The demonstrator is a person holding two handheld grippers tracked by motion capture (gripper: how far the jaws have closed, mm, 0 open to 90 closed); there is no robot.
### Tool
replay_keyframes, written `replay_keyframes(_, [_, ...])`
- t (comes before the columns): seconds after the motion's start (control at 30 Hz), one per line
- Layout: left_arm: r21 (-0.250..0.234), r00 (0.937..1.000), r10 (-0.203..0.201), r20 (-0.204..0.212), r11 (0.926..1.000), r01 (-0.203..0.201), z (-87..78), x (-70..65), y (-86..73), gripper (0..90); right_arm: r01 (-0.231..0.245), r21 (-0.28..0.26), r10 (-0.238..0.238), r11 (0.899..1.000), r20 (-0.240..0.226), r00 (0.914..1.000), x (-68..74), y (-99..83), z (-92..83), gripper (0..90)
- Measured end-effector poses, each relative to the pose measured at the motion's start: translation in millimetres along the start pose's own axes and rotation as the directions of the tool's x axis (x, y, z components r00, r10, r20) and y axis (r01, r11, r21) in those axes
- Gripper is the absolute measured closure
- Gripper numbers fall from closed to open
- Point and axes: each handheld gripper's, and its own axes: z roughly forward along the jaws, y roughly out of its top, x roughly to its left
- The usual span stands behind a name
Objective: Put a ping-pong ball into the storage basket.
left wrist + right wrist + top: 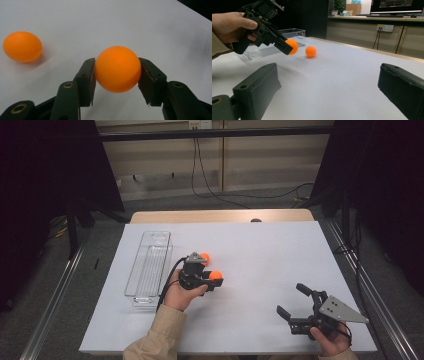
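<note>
the right gripper [295, 300] rested near the table's [260, 250] front edge, jaws wide apart and empty. farther in, the left gripper [116, 75] was clamped on a ball [117, 68], partly hiding it, lifted off the table. beyond lay a second ball [204, 256], beside the tray [150, 265].

Two orange balls are showing on the white table: one ball [117, 69] is sitting clamped between the jaws of the left gripper [216, 281], and a second ball [204, 256] is lying loose on the surface just beside it, nearer the far edge. One clear plastic tray [149, 267] is lying to the left of them. Two grippers are being held over the table, the left gripper and the right gripper [295, 301], one in each of the person's two hands. One white table [270, 250] is carrying everything
</note>
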Motion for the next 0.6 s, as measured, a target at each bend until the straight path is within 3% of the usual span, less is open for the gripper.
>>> replay_keyframes(0.6, [-0.016, 0.9997, -0.019, -0.013, 0.9997, 0.019, -11.5, 5.8, 2.2, 50.8, 0.0, 0.0, 0.0, 1.0, -0.001, 1.0, 0.2, 0.0, 0.0, 2.6])
